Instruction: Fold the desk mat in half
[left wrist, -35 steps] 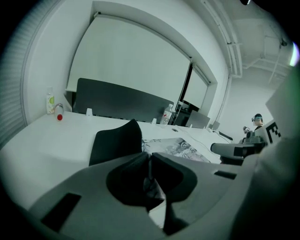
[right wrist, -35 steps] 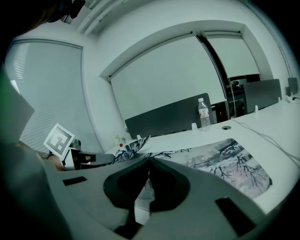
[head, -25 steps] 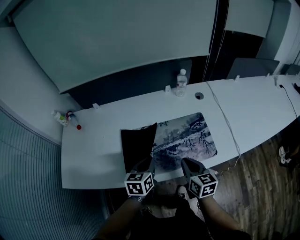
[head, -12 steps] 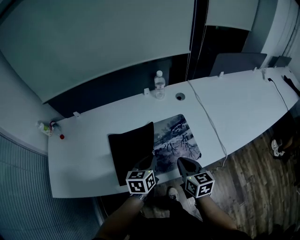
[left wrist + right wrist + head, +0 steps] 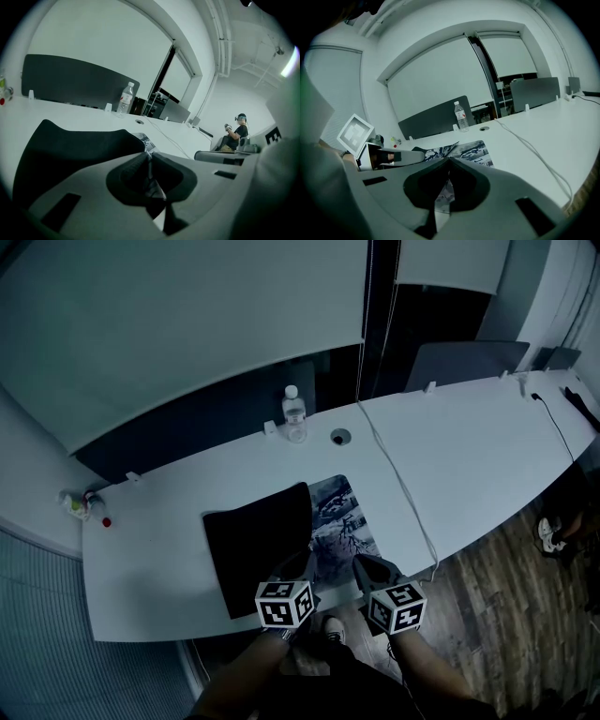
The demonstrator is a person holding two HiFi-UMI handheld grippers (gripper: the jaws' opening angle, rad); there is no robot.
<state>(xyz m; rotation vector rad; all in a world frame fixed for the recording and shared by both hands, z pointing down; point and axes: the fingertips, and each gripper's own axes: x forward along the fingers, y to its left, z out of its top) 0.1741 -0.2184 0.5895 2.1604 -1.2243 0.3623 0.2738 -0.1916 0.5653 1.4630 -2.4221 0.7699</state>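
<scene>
Black-backed desk mat (image 5: 258, 540) pinched by left hand-held gripper (image 5: 302, 562) and right hand-held gripper (image 5: 360, 564); part-folded.

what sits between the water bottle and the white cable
A round grommet hole in the white desk, clearest in the head view.

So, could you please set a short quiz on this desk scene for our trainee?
1. True or false: the bottle stands upright near the desk's far edge.
2. The left gripper and the right gripper are both shut on: A) nothing, B) the desk mat, C) the bottle.
3. Fill in: the mat's folded-over part shows a ____ underside.
Key: 1 true; 2 B; 3 black.
</scene>
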